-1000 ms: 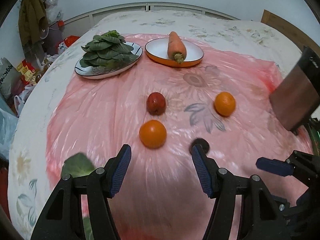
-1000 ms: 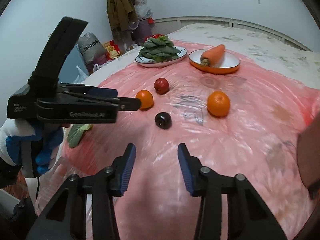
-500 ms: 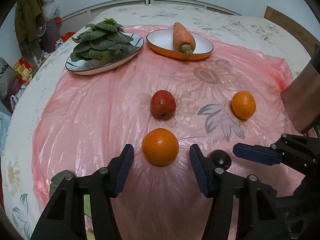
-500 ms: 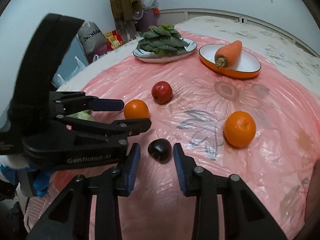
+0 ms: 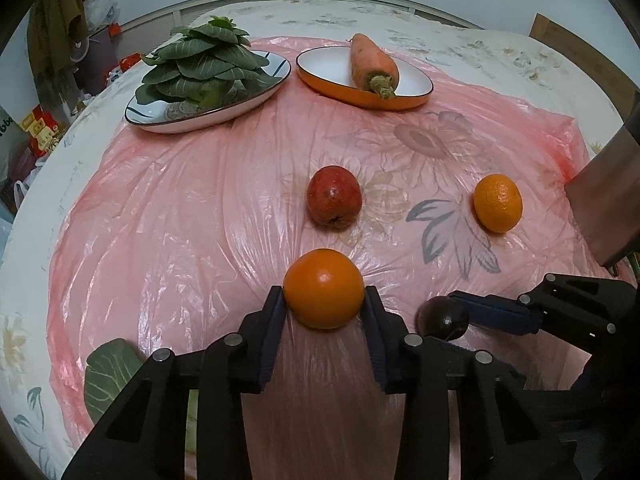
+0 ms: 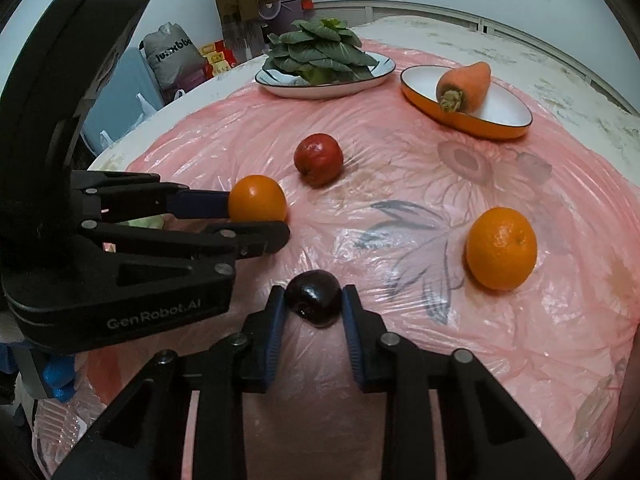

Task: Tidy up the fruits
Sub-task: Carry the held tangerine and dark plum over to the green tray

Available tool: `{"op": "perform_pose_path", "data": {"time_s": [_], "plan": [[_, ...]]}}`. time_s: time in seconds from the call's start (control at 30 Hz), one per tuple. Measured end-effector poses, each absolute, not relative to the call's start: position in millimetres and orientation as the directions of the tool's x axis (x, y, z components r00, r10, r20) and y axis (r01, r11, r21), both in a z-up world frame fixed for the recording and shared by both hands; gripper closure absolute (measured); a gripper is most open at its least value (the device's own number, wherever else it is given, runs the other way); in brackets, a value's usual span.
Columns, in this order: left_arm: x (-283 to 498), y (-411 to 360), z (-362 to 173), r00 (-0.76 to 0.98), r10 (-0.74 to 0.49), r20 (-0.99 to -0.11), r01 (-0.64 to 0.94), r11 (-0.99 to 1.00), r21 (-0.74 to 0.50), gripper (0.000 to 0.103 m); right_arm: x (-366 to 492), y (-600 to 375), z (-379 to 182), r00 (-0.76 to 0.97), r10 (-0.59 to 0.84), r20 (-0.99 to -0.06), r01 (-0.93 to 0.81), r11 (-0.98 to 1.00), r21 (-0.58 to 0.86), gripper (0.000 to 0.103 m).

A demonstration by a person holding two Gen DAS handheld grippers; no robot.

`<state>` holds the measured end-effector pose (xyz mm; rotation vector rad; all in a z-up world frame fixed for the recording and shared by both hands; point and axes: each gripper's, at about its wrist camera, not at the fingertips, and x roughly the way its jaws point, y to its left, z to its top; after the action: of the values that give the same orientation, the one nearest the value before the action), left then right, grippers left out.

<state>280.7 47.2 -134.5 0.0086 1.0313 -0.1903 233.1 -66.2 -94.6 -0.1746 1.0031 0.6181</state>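
Sitting low on the pink plastic sheet (image 5: 160, 208), the near orange (image 5: 324, 288) is pinched between the pads of the left gripper (image 5: 325, 306), whose jaws are closed in to the fruit's width and touch it on both sides. Just beside it, the dark plum (image 6: 314, 298) is caught the same way by the right gripper (image 6: 313, 304), jaws drawn narrow around its smaller body. Both fruits look to be resting on the sheet, though I cannot tell whether either is a hair off it.

A red apple (image 5: 334, 196) lies just beyond the held orange, and a second orange (image 5: 498, 208) sits well apart to the right. Farther back stand an oval orange dish (image 5: 320, 80) with a carrot (image 5: 372, 66) in it and a striped plate (image 5: 240, 106) heaped with leafy greens (image 5: 204, 64). A loose green leaf (image 5: 108, 376) lies at the sheet's near left edge.

To my eye this is the grasp step, done with both hands at once. Next would come a steady lift, the grip firm enough that the round fruit doesn't roll out. No empty fruit dish shows, so where they go is unclear.
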Motion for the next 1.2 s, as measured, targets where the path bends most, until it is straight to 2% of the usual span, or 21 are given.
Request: {"op": "perform_pose_path", "data": {"time_s": [0.73,1.2], "plan": [[268,61,-117,0.518,-0.191,-0.834,0.139,0.981,-0.138,0.071,216,-87,-66,0.420,0.448,-0.789,-0.515,0.834,0.199,0.092],[206,56,-67,0.569,-0.201,-0.798,0.159,0.978,-0.134,0.070,145,-141,-29,0.476,0.421,-0.772,-0.436,0.875,0.208,0.092]]}}
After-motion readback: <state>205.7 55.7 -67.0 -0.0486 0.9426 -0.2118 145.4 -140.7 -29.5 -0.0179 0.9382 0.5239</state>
